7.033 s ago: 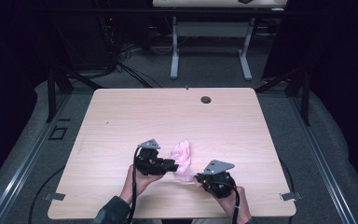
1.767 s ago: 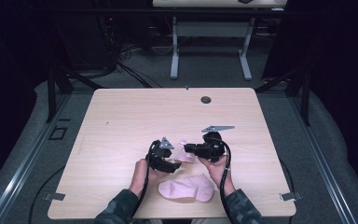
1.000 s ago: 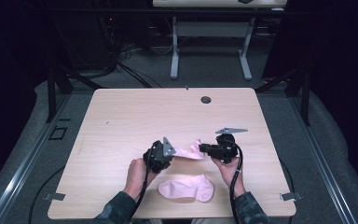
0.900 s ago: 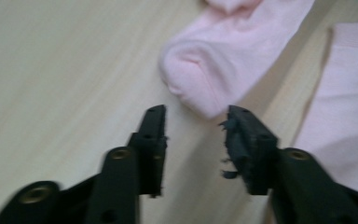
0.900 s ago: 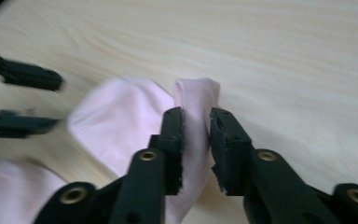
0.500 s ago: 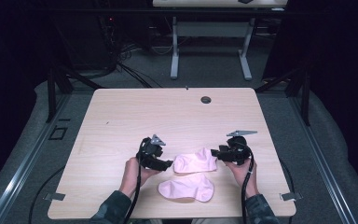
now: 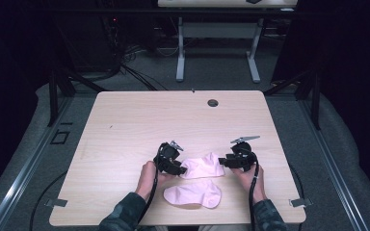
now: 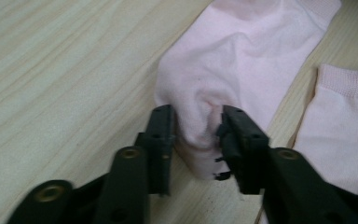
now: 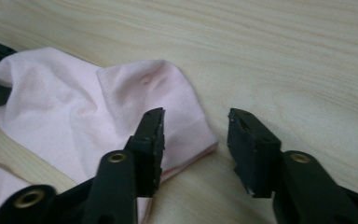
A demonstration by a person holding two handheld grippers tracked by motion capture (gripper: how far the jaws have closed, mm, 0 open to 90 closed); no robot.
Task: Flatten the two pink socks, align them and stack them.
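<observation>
The left gripper (image 8: 196, 135) pinches the far pink sock (image 7: 203, 166) and the right gripper (image 9: 195, 135), jaws apart, just closing, should let go gently so it lies flat on the bench (image 7: 139, 120).

Right tool (image 9: 196, 126) jaws apart, closing; pink sock (image 9: 88, 116) edge between them, unpinched; wooden table (image 9: 284, 56).

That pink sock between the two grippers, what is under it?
The farther sock lies flat on the wooden table. Bare wood shows all around it. Whether anything lies beneath it cannot be seen, since the cloth covers that spot.
</observation>
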